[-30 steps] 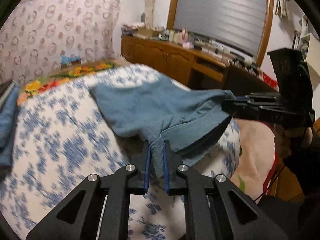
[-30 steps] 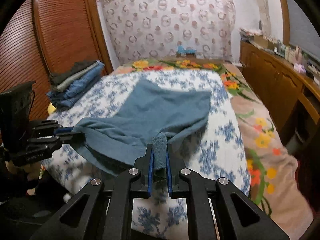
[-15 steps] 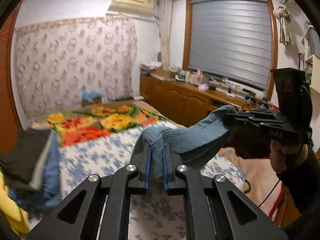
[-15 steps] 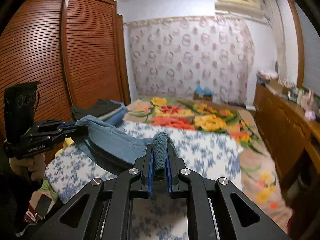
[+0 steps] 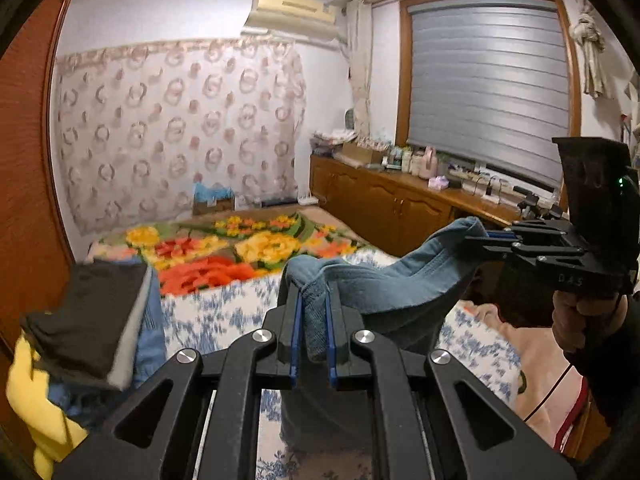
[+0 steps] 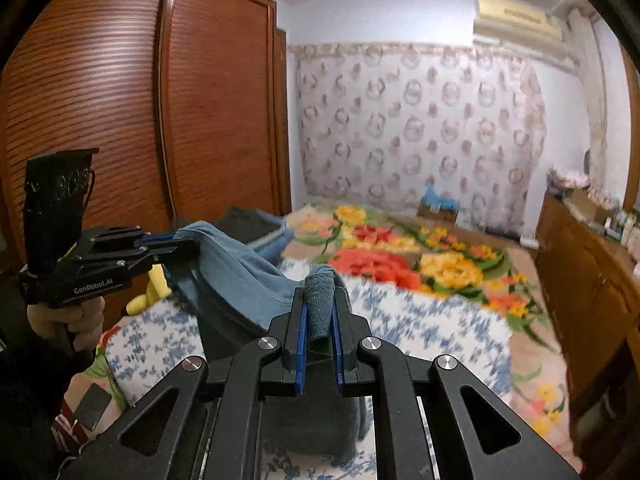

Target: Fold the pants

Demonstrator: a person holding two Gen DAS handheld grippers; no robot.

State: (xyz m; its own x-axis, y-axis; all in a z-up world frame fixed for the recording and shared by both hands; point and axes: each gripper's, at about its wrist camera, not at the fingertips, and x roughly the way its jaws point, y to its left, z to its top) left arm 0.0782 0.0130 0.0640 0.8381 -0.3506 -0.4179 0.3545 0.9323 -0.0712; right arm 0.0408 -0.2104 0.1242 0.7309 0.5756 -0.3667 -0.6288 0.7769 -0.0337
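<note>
Bed [image 5: 224, 312] fills the lower half of both views, blue-floral sheet near, bright flower blanket [image 5: 240, 248] behind it at 12 o'clock. Wardrobe [image 6: 120, 120] stands at 9–10 o'clock in the right wrist view; wooden cabinet [image 5: 384, 208] runs under the window blind [image 5: 488, 96] at 2 o'clock in the left wrist view. Folded clothes stack [image 5: 92, 320] sits on the bed at 8–9 o'clock, left view.

Blue pants [image 5: 384, 288] hang in the air above the bed, stretched between both grippers, fabric sagging in the middle. Left gripper [image 5: 314, 320]: fingers clenched on a bunched edge of the pants. Right gripper [image 6: 319, 320]: fingers clenched on the other bunched edge. Each gripper shows in the other's view, right one at 3 o'clock, left one at 9 o'clock, with cloth pinched at the tips.
</note>
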